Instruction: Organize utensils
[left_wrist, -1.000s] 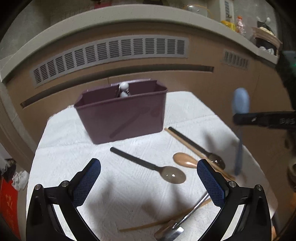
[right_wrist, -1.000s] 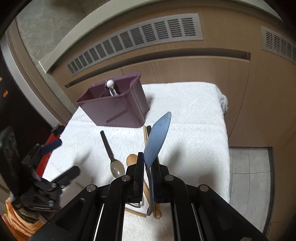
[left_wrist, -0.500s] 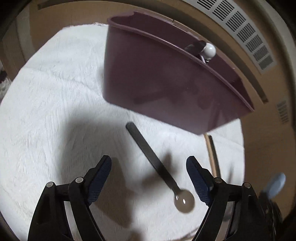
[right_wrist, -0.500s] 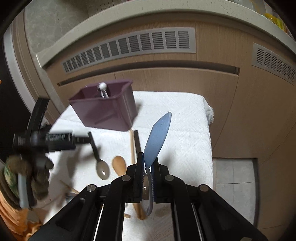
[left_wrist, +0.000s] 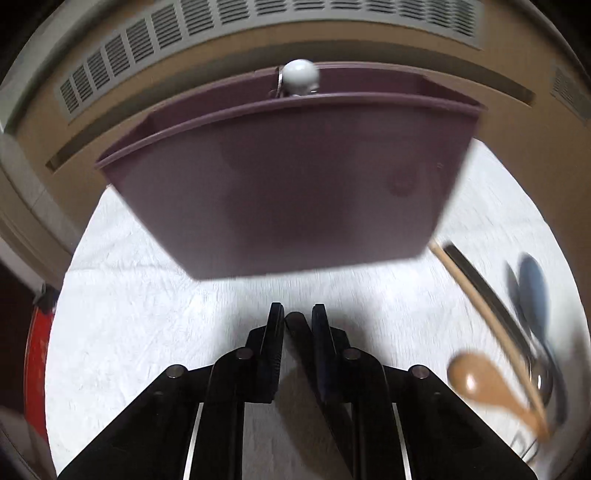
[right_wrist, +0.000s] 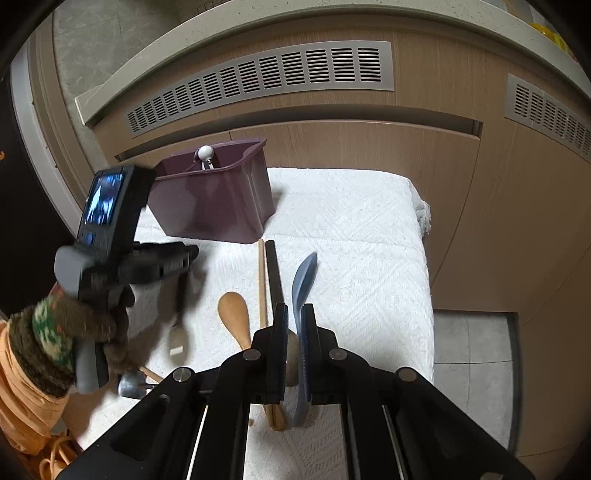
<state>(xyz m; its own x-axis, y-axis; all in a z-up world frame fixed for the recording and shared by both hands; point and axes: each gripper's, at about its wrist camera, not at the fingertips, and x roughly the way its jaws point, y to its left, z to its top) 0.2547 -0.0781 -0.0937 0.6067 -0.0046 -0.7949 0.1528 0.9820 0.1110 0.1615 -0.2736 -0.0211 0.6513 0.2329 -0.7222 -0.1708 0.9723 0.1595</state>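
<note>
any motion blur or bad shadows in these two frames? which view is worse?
Left wrist view is worse: the purple bin's right edge and the spoons at right, such as the wooden spoon, are smeared, and the left tool casts a dark shadow on the white cloth. Right wrist view is mostly sharp: only the left tool and gloved hand blur; the blue spoon is crisp.

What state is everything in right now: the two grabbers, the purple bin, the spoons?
Left gripper: fingers shut on black-handled spoon.
Right gripper: fingers shut on blue spoon.
Purple bin: upright, white-knobbed utensil inside.
Wooden spoon: lying on white cloth.
</note>
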